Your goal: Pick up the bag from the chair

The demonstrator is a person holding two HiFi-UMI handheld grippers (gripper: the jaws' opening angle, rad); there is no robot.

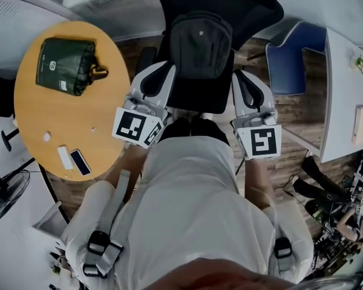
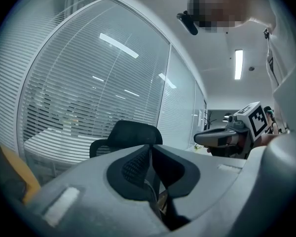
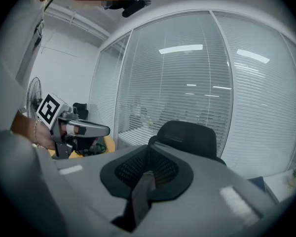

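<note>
A black backpack [image 1: 201,44] stands upright on the seat of a black office chair [image 1: 230,5] straight ahead of me. My left gripper [image 1: 162,71] lies along the bag's left side and my right gripper [image 1: 241,77] along its right side, both close beside it at seat height. In the left gripper view the jaws [image 2: 149,147] are together at the tips, with the chair's back [image 2: 133,135] beyond. The right gripper [image 3: 149,149] is likewise shut. A narrow dark strip shows low in each jaw gap; I cannot tell what it is. The bag is hidden in both gripper views.
A round wooden table [image 1: 78,119] on the left carries a dark green bag [image 1: 66,65] and a phone [image 1: 80,162]. A blue chair [image 1: 290,59] and a white desk [image 1: 345,101] stand at the right. A fan [image 1: 3,195] is at lower left. Glass walls with blinds [image 2: 89,83] lie behind the chair.
</note>
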